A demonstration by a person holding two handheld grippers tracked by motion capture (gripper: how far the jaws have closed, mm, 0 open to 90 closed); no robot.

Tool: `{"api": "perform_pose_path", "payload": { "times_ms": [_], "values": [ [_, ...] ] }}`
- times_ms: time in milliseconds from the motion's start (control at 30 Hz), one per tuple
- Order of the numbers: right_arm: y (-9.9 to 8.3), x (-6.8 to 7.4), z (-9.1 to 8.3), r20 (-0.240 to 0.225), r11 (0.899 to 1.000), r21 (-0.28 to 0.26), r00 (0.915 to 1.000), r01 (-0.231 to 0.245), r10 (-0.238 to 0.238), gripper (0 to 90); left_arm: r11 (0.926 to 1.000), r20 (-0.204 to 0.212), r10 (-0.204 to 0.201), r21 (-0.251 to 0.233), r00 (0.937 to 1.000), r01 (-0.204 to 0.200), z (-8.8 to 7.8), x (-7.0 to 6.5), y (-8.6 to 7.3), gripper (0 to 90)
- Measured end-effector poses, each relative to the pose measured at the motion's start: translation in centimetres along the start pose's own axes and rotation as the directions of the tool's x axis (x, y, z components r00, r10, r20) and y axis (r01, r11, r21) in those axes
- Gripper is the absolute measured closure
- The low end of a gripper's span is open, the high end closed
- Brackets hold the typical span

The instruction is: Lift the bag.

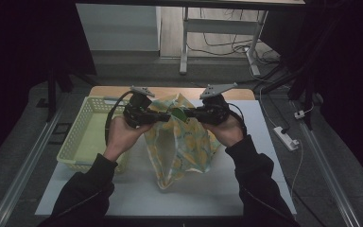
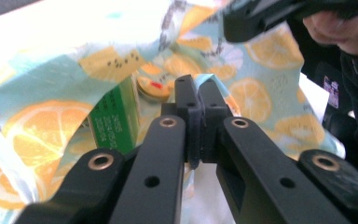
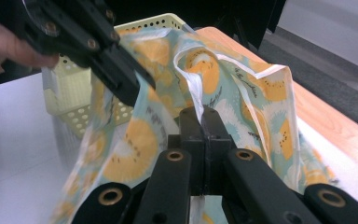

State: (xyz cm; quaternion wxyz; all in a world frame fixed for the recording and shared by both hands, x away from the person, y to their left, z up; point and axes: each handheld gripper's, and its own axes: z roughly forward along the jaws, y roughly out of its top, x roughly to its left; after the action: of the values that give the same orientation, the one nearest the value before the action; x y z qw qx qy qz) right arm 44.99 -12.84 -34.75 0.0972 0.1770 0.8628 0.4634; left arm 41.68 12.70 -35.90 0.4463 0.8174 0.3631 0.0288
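White table [image 1: 137, 189] edge near bag [image 1: 184, 146], basket [image 1: 87, 137] beside.

Dim overhead view, washed-out close-ups

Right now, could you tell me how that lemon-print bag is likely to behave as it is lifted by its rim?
The lemon-print bag looks like thin floppy cloth: it hangs in folds below both grippers. The green carton inside may make it sag and swing.

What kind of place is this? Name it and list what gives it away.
Likely a lab or recording workspace, not a home: a white work table ringed by dark curtains, a power strip with loose cables on the floor, and a bare height-adjustable desk frame behind.
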Motion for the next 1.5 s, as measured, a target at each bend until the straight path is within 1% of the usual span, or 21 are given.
{"api": "perform_pose_path", "payload": {
  "times_ms": [100, 200, 367, 533, 767, 867, 967, 1133, 1267, 1333, 1367, 1467, 1500],
  "values": [
    [0.8, 0.0, -0.1, -0.002, 1.0, 0.001, 1.0, 0.007, -0.007, 89.5, 0.9998, 0.006, 0.001, -0.021, 1.0, -0.001, -0.8, 0.1, 0.9, 89.2],
    [1.7, 0.0, -0.3, -0.003, 1.0, -0.003, 0.9999, 0.016, -0.016, 89.5, 0.9996, 0.009, -0.001, -0.029, 1.0, 0.001, -1.4, 0.3, 1.5, 89.2],
    [3.2, 0.3, -0.7, -0.002, 0.999, -0.016, 0.9994, 0.035, -0.035, 89.5, 0.9976, 0.006, 0.0, -0.069, 1.0, 0.0, -2.6, 0.5, 2.9, 89.2],
    [4.6, 0.5, -1.4, 0.012, 0.998, -0.036, 0.9984, 0.055, -0.055, 89.5, 0.9943, -0.004, 0.014, -0.106, 0.9999, -0.014, -3.9, 0.1, 4.3, 89.3],
    [6.2, 0.6, -2.6, 0.038, 0.996, -0.057, 0.9967, 0.074, -0.072, 89.6, 0.9903, -0.033, 0.021, -0.137, 0.9992, -0.026, -5.2, -0.2, 5.8, 89.2],
    [6.8, 0.7, -3.1, 0.051, 0.995, -0.064, 0.9957, 0.081, -0.077, 89.6, 0.9888, -0.041, 0.02, -0.147, 0.999, -0.026, -5.6, -0.2, 6.3, 89.2],
    [7.4, 0.7, -3.5, 0.06, 0.994, -0.072, 0.9947, 0.088, -0.083, 89.6, 0.9869, -0.039, 0.019, -0.159, 0.9991, -0.025, -5.9, -0.3, 6.7, 89.2],
    [8.2, 0.8, -4.0, 0.084, 0.992, -0.056, 0.9909, 0.11, -0.105, 89.6, 0.9852, -0.043, 0.01, -0.171, 0.999, -0.017, -6.2, -0.1, 7.3, 89.2],
    [8.7, 0.8, -4.4, 0.092, 0.991, -0.066, 0.99, 0.113, -0.107, 89.6, 0.9821, -0.046, 0.015, -0.187, 0.9988, -0.023, -6.4, -0.3, 8.0, 89.2],
    [8.9, 0.8, -4.6, 0.096, 0.991, -0.07, 0.9895, 0.115, -0.108, 89.6, 0.9792, -0.06, 0.028, -0.199, 0.9978, -0.039, -6.7, -0.5, 8.3, 89.1],
    [8.9, 0.8, -4.7, 0.096, 0.991, -0.073, 0.9895, 0.115, -0.108, 89.6, 0.9782, -0.054, 0.026, -0.204, 0.9982, -0.037, -6.7, -0.5, 8.4, 89.2],
    [9.0, 0.8, -4.8, 0.099, 0.99, -0.076, 0.9891, 0.117, -0.109, 89.6, 0.9815, -0.073, 0.032, -0.186, 0.9968, -0.045, -6.3, -0.4, 8.4, 89.1],
    [9.0, 0.8, -4.7, 0.1, 0.991, -0.071, 0.989, 0.116, -0.109, 89.5, 0.9829, -0.07, 0.027, -0.18, 0.9972, -0.039, -6.1, -0.2, 8.4, 89.1]
  ]
}}
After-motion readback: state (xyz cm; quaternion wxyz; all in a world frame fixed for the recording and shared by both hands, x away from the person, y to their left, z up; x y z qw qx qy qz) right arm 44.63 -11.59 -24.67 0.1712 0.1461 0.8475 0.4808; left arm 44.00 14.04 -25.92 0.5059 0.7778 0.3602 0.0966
